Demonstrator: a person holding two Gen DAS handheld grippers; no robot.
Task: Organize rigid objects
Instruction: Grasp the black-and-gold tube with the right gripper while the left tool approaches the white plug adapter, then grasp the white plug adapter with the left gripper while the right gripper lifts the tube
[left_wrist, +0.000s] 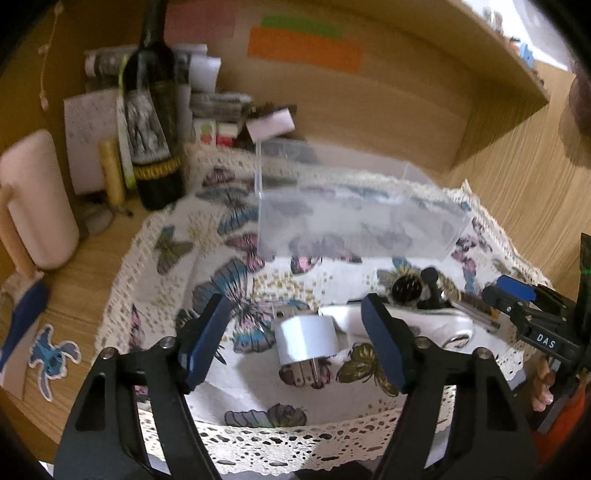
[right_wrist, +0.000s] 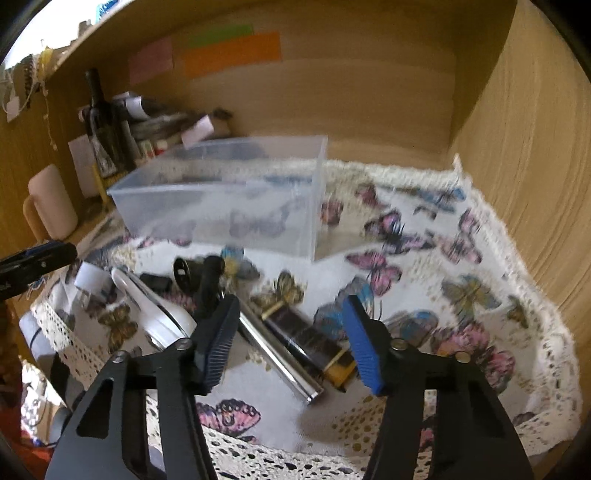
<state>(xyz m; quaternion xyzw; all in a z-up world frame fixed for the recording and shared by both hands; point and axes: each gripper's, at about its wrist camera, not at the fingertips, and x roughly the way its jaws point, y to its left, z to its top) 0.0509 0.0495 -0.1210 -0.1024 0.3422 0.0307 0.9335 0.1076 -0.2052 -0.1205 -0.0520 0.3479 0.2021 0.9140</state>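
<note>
Nearest us, our left gripper (left_wrist: 299, 339) has its jaws apart around a white plug adapter (left_wrist: 308, 341) lying on the butterfly cloth (left_wrist: 177, 273), pads not touching it. Our right gripper (right_wrist: 291, 339) is likewise apart, straddling a chrome tube (right_wrist: 280, 356) and a dark gold-ended case (right_wrist: 314, 341). Between the two lie a white handle-shaped item (left_wrist: 436, 321) and small black parts (right_wrist: 199, 273). Beyond stands a clear plastic box (right_wrist: 221, 199), then a dark bottle (left_wrist: 151, 122) by the wooden back wall.

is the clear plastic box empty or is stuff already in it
Looks empty: through the clear plastic box only the butterfly cloth shows; the objects all lie outside it.
</note>
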